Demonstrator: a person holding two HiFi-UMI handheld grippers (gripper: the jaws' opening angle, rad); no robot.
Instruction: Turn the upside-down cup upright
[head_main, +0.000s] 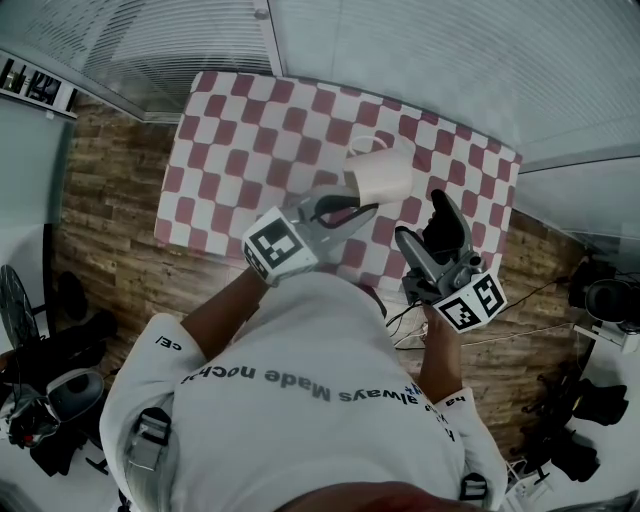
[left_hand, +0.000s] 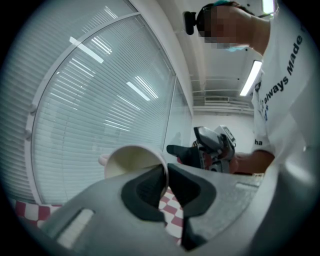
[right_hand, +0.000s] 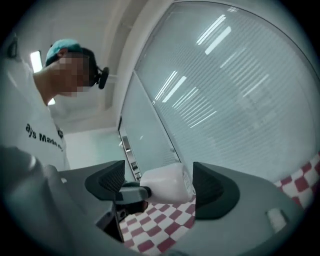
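A white cup (head_main: 380, 175) hangs on its side above the red-and-white checked table (head_main: 240, 140), its handle (head_main: 365, 143) towards the far side. My left gripper (head_main: 360, 208) is shut on the cup's rim. In the left gripper view the rim wall (left_hand: 164, 177) is pinched between the dark pads and the cup's open mouth (left_hand: 132, 162) faces the camera. My right gripper (head_main: 440, 215) stands open to the cup's right, apart from it. In the right gripper view the cup (right_hand: 170, 182) shows ahead between the wide jaws, untouched by them, with the left gripper's finger (right_hand: 131, 192) on it.
The table stands on a wood-plank floor (head_main: 110, 200) in front of windows with blinds (head_main: 420, 60). Cables (head_main: 520, 330) and dark gear (head_main: 600, 300) lie at the right. A fan and bags (head_main: 40, 390) stand at the left.
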